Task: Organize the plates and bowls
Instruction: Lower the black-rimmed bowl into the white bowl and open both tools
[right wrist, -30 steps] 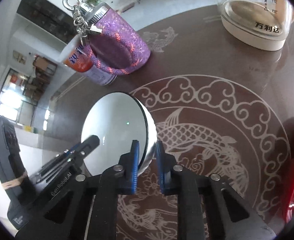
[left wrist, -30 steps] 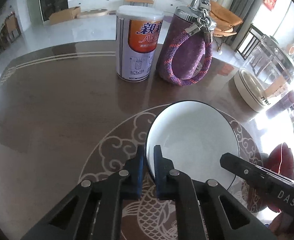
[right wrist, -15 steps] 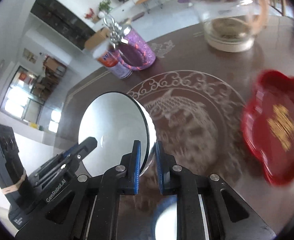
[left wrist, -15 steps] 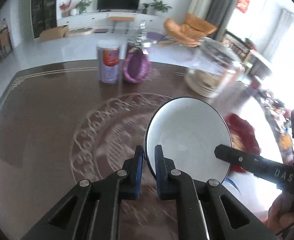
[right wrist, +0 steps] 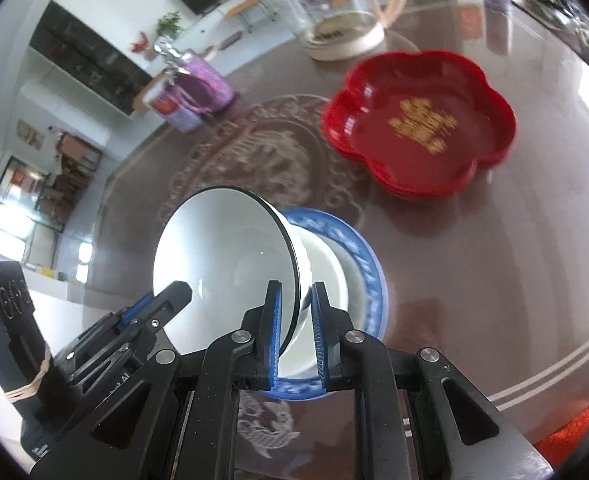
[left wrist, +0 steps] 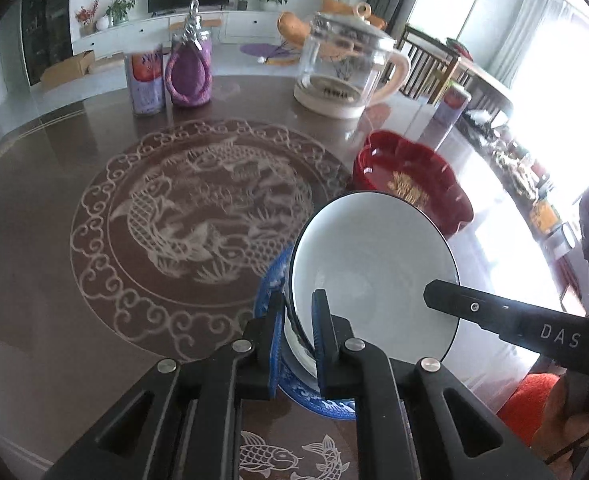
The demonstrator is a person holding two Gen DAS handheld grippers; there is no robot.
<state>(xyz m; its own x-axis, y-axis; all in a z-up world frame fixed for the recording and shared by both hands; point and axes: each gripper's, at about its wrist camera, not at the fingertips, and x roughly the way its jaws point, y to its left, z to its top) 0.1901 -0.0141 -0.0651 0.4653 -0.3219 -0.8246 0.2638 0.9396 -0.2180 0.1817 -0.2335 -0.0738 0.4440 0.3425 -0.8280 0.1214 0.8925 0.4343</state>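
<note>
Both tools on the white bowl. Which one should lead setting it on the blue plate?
Right, probably: right tool grips the white bowl rim over the blue plate, plainly seen; left tool has it mostly hidden.

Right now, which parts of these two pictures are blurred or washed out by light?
Left wrist view: window light blows out the right edge, the white black-rimmed bowl stays sharp. Right wrist view: the red flower-shaped tray and the table's fish pattern are smeared, the blue patterned plate softer.
</note>
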